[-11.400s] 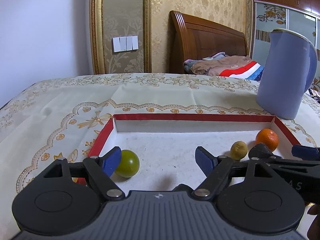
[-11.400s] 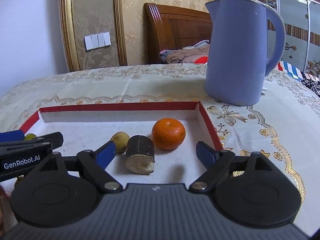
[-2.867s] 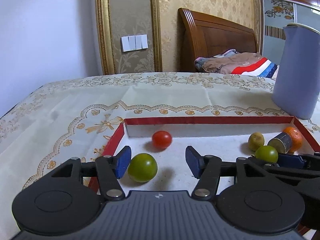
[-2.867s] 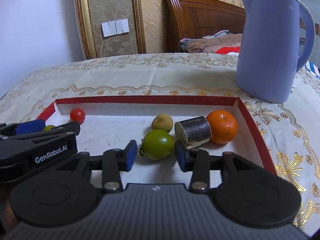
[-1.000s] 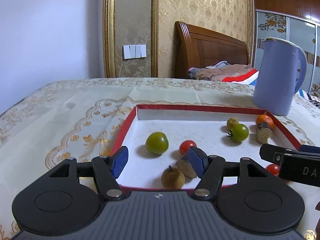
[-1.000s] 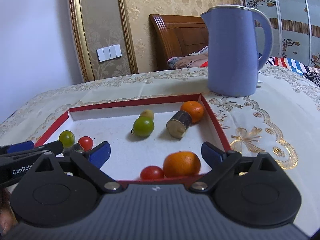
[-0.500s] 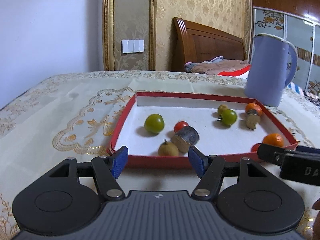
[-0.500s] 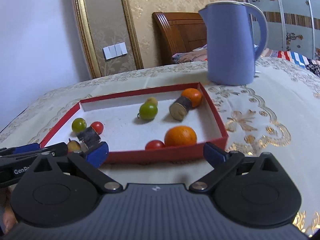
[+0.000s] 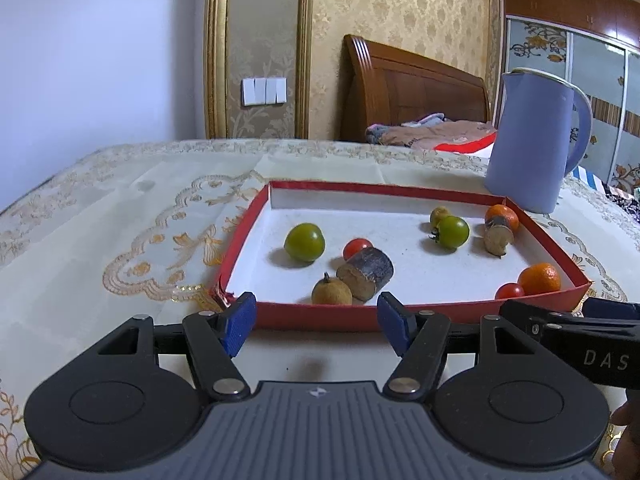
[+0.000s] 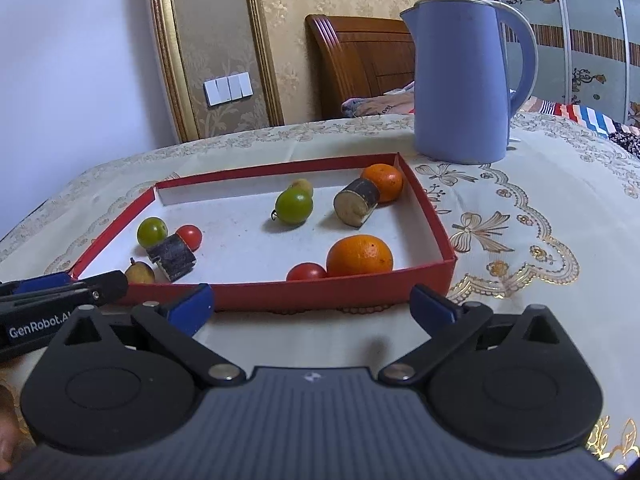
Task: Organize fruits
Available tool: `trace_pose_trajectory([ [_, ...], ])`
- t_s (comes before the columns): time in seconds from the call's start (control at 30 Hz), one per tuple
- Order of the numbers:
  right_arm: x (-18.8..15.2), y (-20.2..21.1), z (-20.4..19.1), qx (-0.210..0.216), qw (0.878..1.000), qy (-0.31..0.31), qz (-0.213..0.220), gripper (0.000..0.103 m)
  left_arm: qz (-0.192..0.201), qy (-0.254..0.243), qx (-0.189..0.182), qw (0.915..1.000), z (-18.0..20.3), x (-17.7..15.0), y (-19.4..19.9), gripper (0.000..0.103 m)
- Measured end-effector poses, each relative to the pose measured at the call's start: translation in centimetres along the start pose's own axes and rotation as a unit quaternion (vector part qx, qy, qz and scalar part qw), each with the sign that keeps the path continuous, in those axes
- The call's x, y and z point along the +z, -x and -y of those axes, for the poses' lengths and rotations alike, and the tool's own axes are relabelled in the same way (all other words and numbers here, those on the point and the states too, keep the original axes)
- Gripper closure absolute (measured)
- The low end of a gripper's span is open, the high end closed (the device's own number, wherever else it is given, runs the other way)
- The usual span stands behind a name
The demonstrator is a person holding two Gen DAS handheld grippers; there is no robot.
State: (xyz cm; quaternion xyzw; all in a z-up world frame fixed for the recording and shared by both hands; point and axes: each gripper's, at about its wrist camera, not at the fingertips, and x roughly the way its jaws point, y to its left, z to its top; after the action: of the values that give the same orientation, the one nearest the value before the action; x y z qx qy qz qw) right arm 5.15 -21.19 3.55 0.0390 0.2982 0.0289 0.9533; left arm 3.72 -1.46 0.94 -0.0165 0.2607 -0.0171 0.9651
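Judging progress: near finished by the look of it, every fruit in view lying inside the box, none seen loose on the cloth; grouping by kind not done, if wanted.
Table (image 9: 120,216): covered with an embroidered cloth, carrying the box and the kettle.
Kettle (image 9: 532,160): blue, upright, just beyond the far right corner of the box, outside it.
Box (image 9: 320,316): red-walled, shallow, white inside, lying in front of both tongs.
Left tongs (image 9: 316,322): partly open, gripping nothing, hanging just short of the near wall.
Right tongs (image 10: 312,306): wide apart, just been opening, nothing between the pads, likewise near the front wall.
Oranges: one near right (image 10: 360,256), one in the far right corner (image 10: 384,182).
Green tomatoes: one far middle (image 10: 294,206), one at left (image 10: 152,232).
Dark cut stubs: one touching the far orange (image 10: 356,202), one near left (image 10: 172,256).
Small brown fruits: one near left corner (image 10: 140,273), one behind the far green tomato (image 10: 302,186).
Cherry tomatoes: one touching the near orange (image 10: 306,271), one at left (image 10: 190,236).
Left to do: perhaps sorting mixed kinds together; otherwise nothing plain.
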Motion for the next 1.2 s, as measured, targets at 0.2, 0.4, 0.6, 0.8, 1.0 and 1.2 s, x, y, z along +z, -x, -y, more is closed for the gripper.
trace_pose_trajectory([
  [0.2,-0.10,-0.04,-0.06,0.000,1.000,0.004,-0.002,0.000,0.010,-0.010,0.008,0.9999,0.07,-0.04,0.09,0.037],
  [0.4,-0.09,-0.09,-0.05,0.000,1.000,0.003,-0.003,0.000,0.008,-0.009,0.005,0.9999,-0.01,-0.02,0.13,0.037],
  [0.6,-0.10,-0.08,-0.05,0.000,1.000,0.002,-0.004,0.000,0.009,-0.008,0.006,0.9999,-0.02,-0.05,0.19,0.036],
  [0.8,-0.14,-0.11,-0.05,0.000,1.000,0.002,-0.006,0.000,0.010,-0.006,0.005,0.9999,-0.13,-0.07,0.30,0.036],
  [1.0,-0.13,-0.17,-0.05,0.000,1.000,0.001,-0.007,0.000,0.010,-0.005,0.004,0.9999,-0.17,-0.08,0.33,0.036],
  [1.2,-0.16,-0.21,0.04,-0.001,1.000,-0.002,-0.007,0.000,0.013,-0.011,0.004,0.9998,0.05,-0.14,0.39,0.036],
])
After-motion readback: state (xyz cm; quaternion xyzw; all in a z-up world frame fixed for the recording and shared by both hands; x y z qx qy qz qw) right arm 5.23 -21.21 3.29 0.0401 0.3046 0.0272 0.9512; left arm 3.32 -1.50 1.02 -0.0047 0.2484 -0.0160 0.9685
